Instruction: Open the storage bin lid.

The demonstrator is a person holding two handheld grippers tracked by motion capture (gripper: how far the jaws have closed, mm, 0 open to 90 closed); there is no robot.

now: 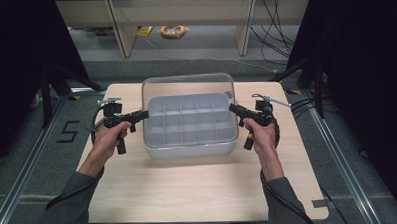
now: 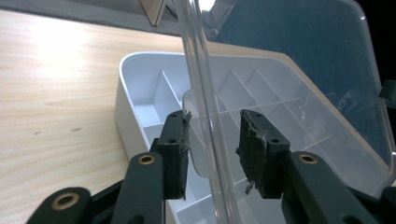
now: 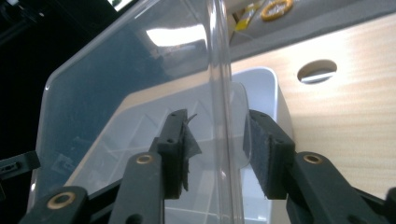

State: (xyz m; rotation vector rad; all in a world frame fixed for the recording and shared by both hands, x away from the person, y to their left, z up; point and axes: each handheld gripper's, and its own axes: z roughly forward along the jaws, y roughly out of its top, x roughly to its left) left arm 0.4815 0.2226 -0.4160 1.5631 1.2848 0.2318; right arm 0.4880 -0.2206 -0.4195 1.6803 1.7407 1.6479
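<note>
A: Lid [image 2: 289, 60], clear plastic: its side edge runs up between the left gripper [image 2: 215, 144]'s jaws, which look closed about as far as its side tab lets them.

B: Same for the right gripper [image 3: 217, 149], clamped on the opposite edge.

A: It looks light, stiff and slippery, so hold at those 2 tabs.

B: It stands tilted open over the white divided box [image 1: 187, 142] on the counter [image 1: 189, 192].

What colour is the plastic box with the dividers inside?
The compartmented plastic box is white, perhaps pale grey-white; the left gripper view shows it best.
</note>
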